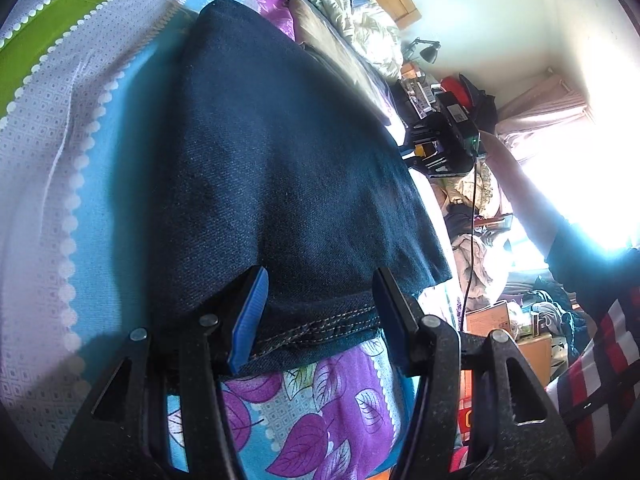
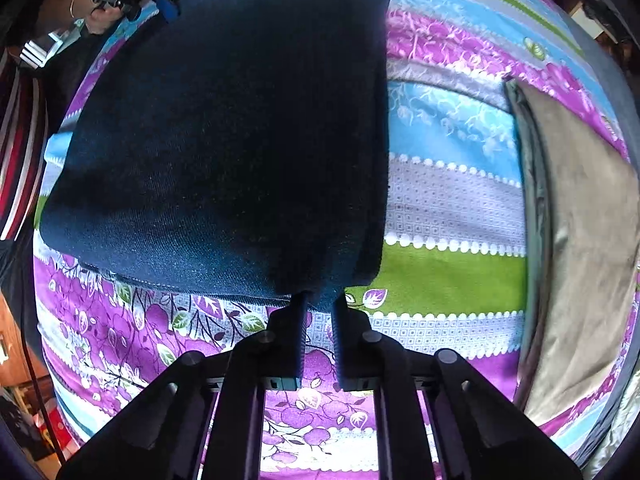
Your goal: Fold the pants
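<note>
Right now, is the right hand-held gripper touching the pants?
Touching. The right wrist view shows the right hand-held gripper with its fingers pinched on a corner of the pants.

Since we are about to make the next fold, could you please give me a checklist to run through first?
1. Right gripper shut on the jeans corner: ok.
2. Left gripper gripping the hem: not ok, its fingers stand apart around the stitched edge.
3. Jeans smooth, no bunching on top: ok.
4. Grey cloth apart from the jeans: ok.
5. Layers underneath aligned: cannot tell.
</note>
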